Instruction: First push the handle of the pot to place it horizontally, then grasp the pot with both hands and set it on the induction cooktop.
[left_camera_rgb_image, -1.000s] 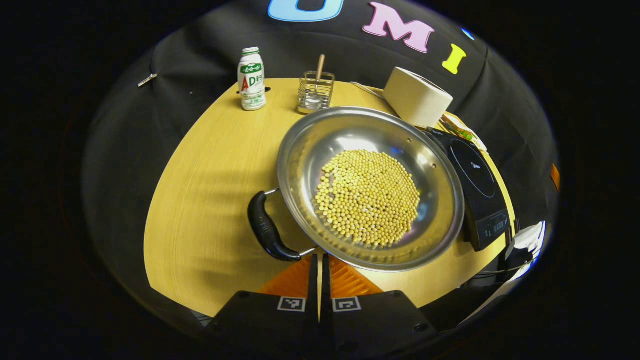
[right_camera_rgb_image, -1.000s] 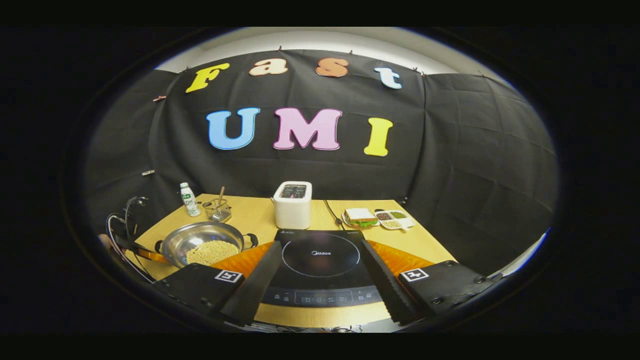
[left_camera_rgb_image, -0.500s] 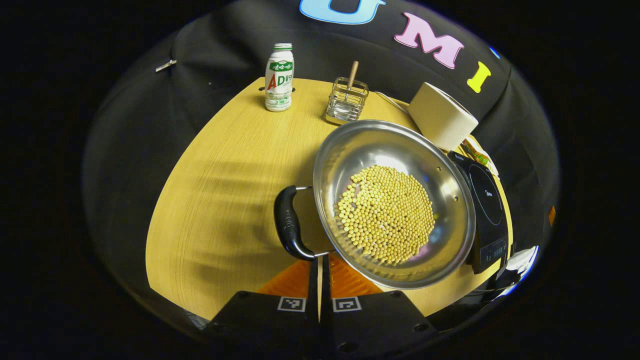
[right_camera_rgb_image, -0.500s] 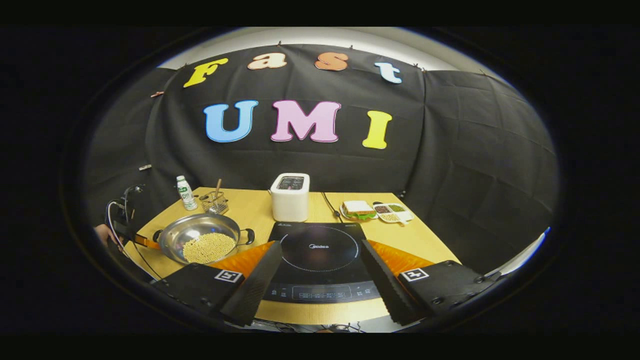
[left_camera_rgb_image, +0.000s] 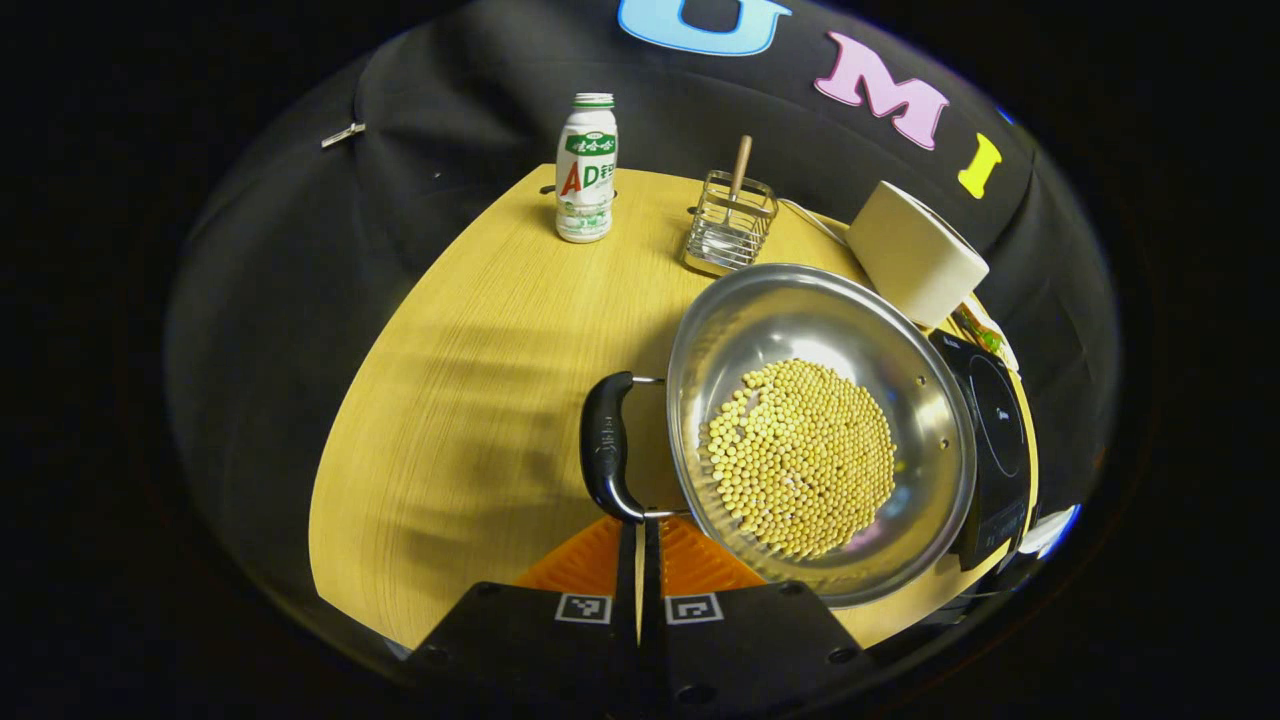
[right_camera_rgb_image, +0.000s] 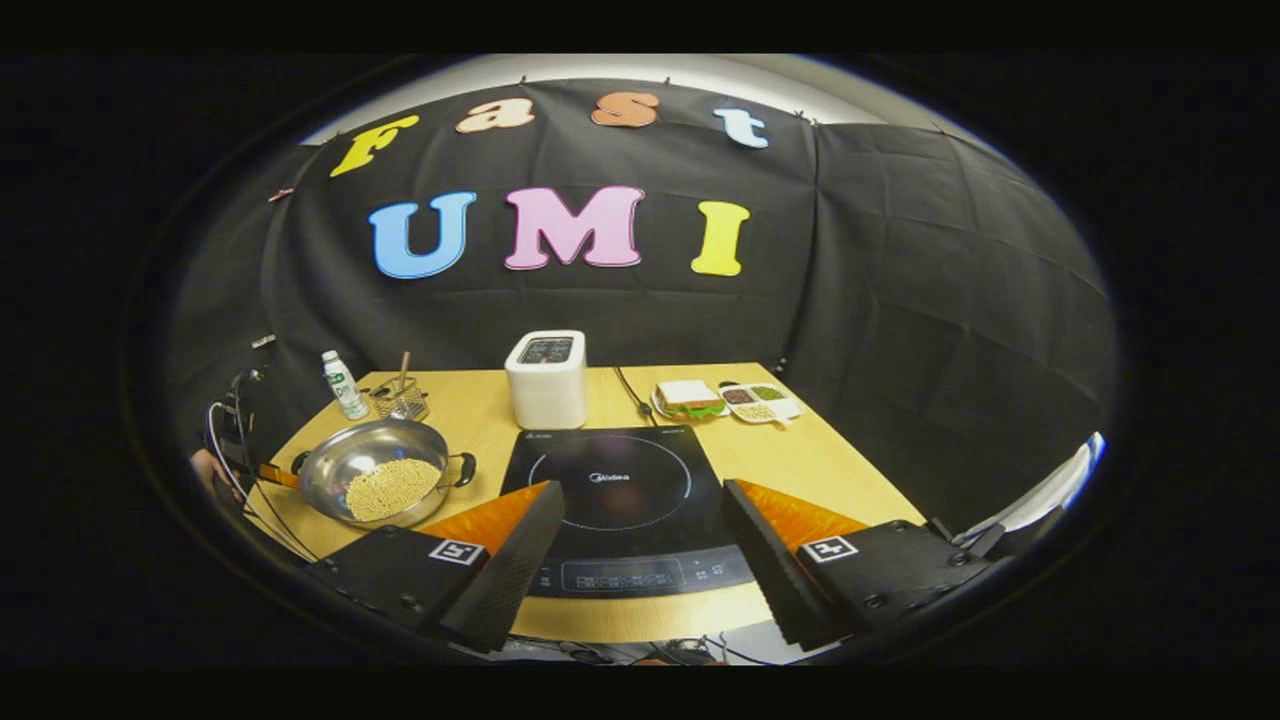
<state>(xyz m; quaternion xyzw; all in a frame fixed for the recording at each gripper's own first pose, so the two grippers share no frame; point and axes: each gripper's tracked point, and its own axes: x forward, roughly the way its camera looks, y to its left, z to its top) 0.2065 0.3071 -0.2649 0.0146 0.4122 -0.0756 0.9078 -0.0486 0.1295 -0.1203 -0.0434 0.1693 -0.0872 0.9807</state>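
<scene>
One pot (left_camera_rgb_image: 820, 430), one cooktop (right_camera_rgb_image: 610, 510), one bottle (left_camera_rgb_image: 586, 170), one toaster (right_camera_rgb_image: 546, 380), one sandwich (right_camera_rgb_image: 685, 398).

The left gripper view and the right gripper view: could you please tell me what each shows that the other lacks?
Left gripper view: the left gripper, fingers closed together, tips by the pot's black handle.
Right gripper view: the right gripper, open above the induction cooktop, plus a sandwich and a divided dish.
Both: the pot of beans, bottle, toaster.

Wooden table (right_camera_rgb_image: 800, 465): pot (right_camera_rgb_image: 375, 485), cooktop (right_camera_rgb_image: 610, 490), toaster (right_camera_rgb_image: 546, 380), perhaps snacks.
</scene>
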